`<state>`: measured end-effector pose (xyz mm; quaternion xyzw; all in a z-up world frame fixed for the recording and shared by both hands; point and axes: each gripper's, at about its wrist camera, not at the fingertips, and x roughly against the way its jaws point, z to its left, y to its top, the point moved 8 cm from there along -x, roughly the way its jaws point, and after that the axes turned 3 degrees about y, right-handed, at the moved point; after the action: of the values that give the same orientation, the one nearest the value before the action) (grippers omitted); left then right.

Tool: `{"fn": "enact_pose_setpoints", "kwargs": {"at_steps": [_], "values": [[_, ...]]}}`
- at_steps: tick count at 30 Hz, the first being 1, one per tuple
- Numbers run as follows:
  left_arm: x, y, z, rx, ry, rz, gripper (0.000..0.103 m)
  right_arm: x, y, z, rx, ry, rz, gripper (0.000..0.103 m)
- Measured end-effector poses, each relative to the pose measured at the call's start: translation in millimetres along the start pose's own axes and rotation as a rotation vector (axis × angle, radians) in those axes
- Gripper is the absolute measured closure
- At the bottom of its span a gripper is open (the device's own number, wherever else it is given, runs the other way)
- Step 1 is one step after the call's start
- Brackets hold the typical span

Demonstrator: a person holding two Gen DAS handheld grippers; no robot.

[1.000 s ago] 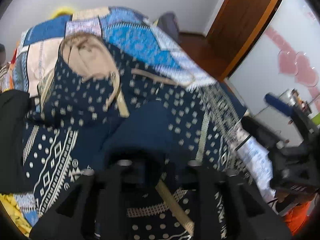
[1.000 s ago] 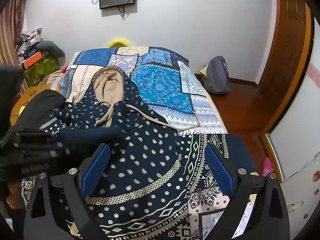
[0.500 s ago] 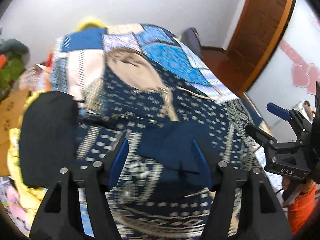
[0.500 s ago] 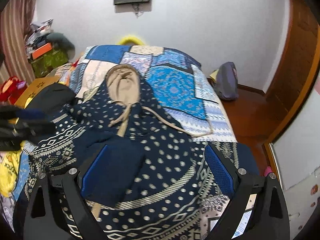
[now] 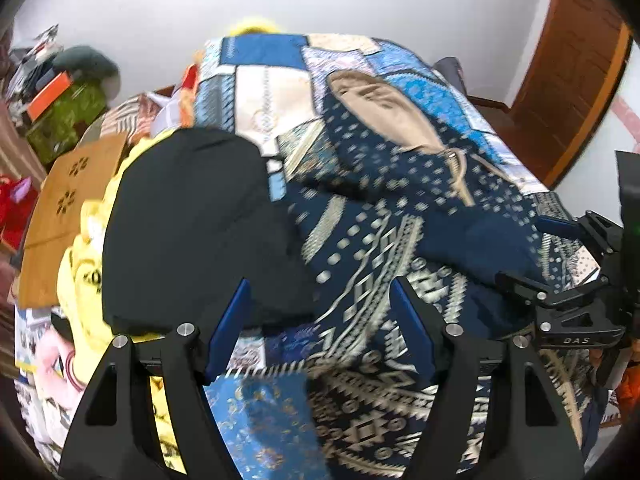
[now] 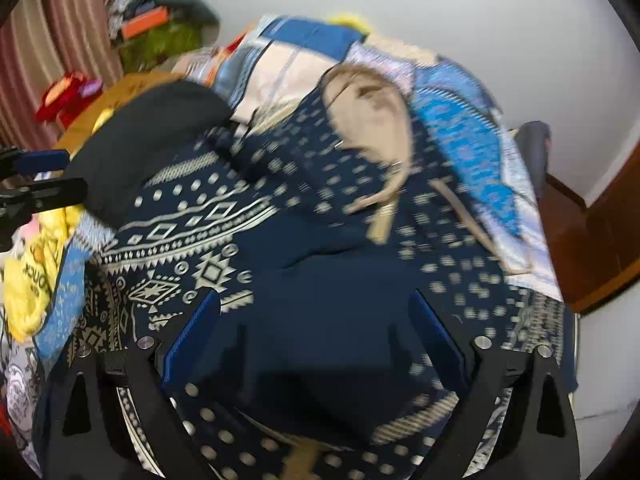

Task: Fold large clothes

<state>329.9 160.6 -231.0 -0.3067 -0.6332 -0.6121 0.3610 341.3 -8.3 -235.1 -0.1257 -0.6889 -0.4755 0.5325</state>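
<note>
Left gripper [image 5: 320,320] shifted bedside, seemingly clear.

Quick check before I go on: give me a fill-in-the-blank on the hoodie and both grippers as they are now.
1. The hoodie lies on the ____.
2. Its hood lining is ____ in colour.
3. The left gripper is ____, holding nothing.
4. Left of the hoodie lies a ____ garment.

Missing: bed; beige; open; black

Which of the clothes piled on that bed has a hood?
The navy patterned garment: its tan-lined hood lies open toward the bed's far end. The plain black garment and the yellow one show none.
</note>
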Motion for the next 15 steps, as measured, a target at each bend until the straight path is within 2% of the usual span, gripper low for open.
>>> {"fn": "enact_pose_setpoints", "kwargs": {"at_steps": [3,7,9,10,11,12,14,15], "values": [[-7.0,-13.6,12.0,0.012,0.017,0.015,0.032,-16.1,2.6,12.4,0.034,-0.001,0.025,0.013],[-17.8,-28.6,20.8,0.008,0.035,0.038,0.032,-35.2,7.6,22.9,0.067,0.003,0.045,0.024],[-23.9,-36.9,23.3,0.01,0.037,0.055,0.032,-47.3,6.5,23.8,0.063,0.013,0.082,0.036],[-25.3,-38.6,23.1,0.011,0.036,0.059,0.032,-51.1,6.3,22.8,0.053,0.018,0.096,0.046],[-27.9,-42.2,22.5,0.012,0.032,0.065,0.032,-54.6,6.2,20.4,0.042,0.017,0.104,0.053],[-28.7,-43.5,22.0,0.012,0.03,0.067,0.032,-56.2,6.7,18.4,0.036,0.015,0.102,0.056],[-31.4,-47.3,19.1,0.02,0.018,0.07,0.032,-55.4,8.1,14.1,0.025,0.012,0.093,0.074],[-32.0,-47.8,17.4,0.024,0.012,0.071,0.032,-53.5,8.2,10.7,0.019,0.01,0.087,0.078]]}}
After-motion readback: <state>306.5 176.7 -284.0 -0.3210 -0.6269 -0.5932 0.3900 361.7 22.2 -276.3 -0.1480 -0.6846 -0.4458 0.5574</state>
